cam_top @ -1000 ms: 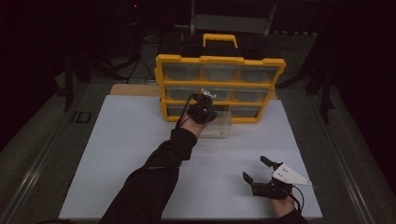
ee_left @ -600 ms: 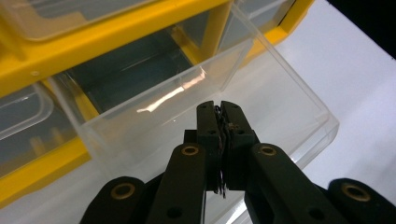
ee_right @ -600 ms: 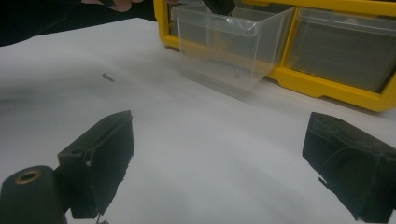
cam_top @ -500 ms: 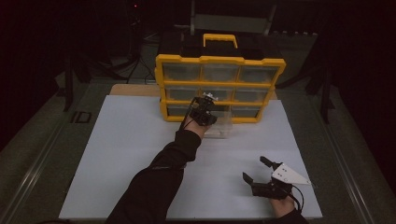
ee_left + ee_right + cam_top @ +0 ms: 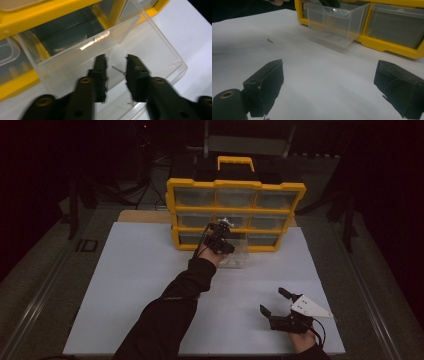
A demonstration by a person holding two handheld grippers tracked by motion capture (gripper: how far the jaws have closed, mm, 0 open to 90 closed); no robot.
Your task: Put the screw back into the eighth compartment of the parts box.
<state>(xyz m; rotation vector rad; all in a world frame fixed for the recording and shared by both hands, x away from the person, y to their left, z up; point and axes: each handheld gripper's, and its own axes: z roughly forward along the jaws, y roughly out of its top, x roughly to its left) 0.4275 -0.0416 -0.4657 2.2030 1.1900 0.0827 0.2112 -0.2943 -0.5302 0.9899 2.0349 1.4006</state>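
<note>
A yellow organizer (image 5: 235,185) with clear drawers stands at the back of the white board. One clear drawer (image 5: 237,259) (image 5: 155,50) (image 5: 332,22) is pulled out of its bottom row. My left gripper (image 5: 221,240) (image 5: 116,72) hangs over this drawer and points down into it. Its jaws have just been opening and now stand a little apart. A small screw (image 5: 119,70) shows in the gap between them, touched by neither pad. A few screws (image 5: 332,37) lie on the drawer's floor. My right gripper (image 5: 273,301) (image 5: 332,90) rests near the front right, wide open and empty.
One loose screw (image 5: 270,40) lies on the white board (image 5: 130,285) left of the drawer. The organizer has a yellow carry handle (image 5: 235,162) on top. Dark floor and stands surround the table.
The left hand has shifted very slightly over the drawer. The right gripper has kept still.
</note>
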